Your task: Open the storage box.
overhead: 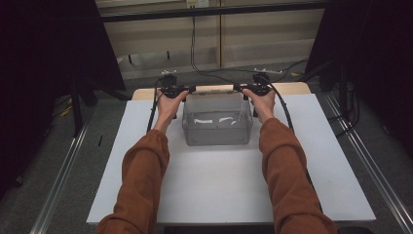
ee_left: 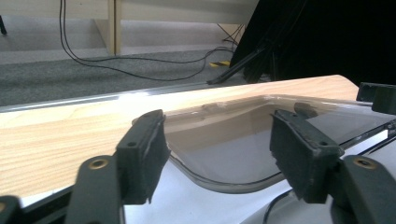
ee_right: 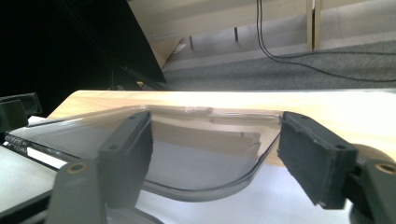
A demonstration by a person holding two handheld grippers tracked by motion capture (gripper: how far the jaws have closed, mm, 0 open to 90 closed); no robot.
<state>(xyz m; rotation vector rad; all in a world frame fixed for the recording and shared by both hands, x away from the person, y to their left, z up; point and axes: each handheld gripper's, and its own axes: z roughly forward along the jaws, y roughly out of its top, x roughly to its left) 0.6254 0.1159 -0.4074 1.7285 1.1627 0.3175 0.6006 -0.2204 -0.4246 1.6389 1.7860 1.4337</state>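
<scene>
A clear plastic bin (overhead: pixel 217 136) stands at the far middle of the white table top (overhead: pixel 219 190). My left gripper (overhead: pixel 187 90) sits at the bin's far left corner and my right gripper (overhead: pixel 242 88) at its far right corner. In the left gripper view the jaws of the left gripper (ee_left: pixel 219 154) stand apart around the rounded rim of the bin (ee_left: pixel 224 184), pads off it. The right gripper (ee_right: pixel 217 156) likewise straddles the bin's curved rim (ee_right: pixel 210 193) with a gap on both sides. Each gripper view catches the other gripper's black body at its edge.
A wooden strip (overhead: pixel 292 88) edges the table's far side, just behind the bin. Black cables (overhead: pixel 195 53) trail over the grey carpet beyond it. Dark curtains (overhead: pixel 48 48) hang at both sides, and metal rails (overhead: pixel 63 175) run along the floor by the table.
</scene>
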